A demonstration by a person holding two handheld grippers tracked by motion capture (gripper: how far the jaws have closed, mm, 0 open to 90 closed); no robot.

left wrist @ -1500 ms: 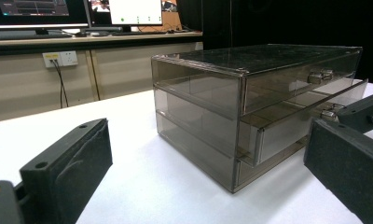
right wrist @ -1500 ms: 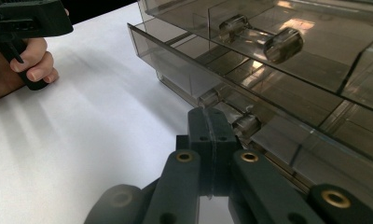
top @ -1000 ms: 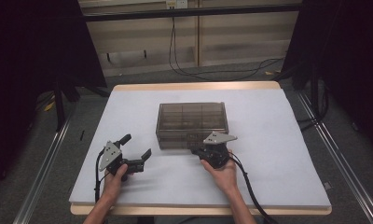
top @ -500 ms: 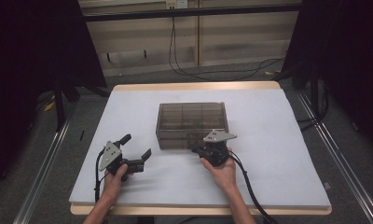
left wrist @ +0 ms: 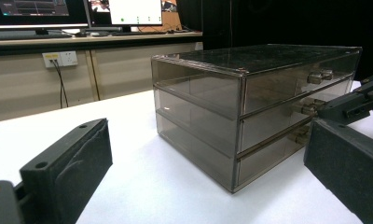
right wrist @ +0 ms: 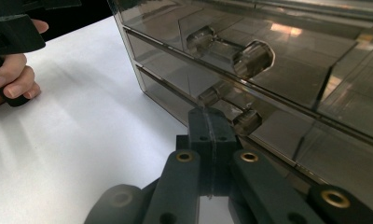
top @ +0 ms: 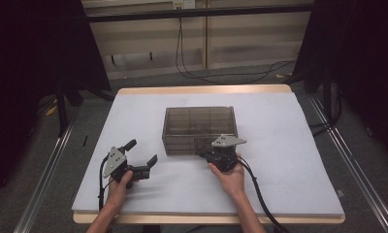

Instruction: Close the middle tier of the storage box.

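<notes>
Table: a rectangular top covered in smooth, matte white sheet, with a pale wood rim showing along the far and near edges.
Drawer box: a small chest of smoky, see-through brown plastic with hard, glossy walls. It sits near the middle of the table, slightly toward the far edge. It has three shallow drawers stacked one above another, and thin dividers show through the flat top.
Drawer knobs: short, stubby clear plastic pegs, faceted at the end, paired on the drawer fronts.
Left claw: black, boxy jaws standing wide apart, lined with dark, soft-looking foam pads. It is held above the table toward the near left corner, well apart from the box, and grips nothing. A grey three-cornered plate sits on top.
Right claw: flat black jaws pressed together, with brass-coloured pins at the linkage joints. The tips sit just at the front of the box, beside a knob of a lower drawer; whether they pinch it or only touch it cannot be told.
Left hand: fingers wrapped round the black handle.
Writing: no readable labels or brand marks on the box or claws.
</notes>
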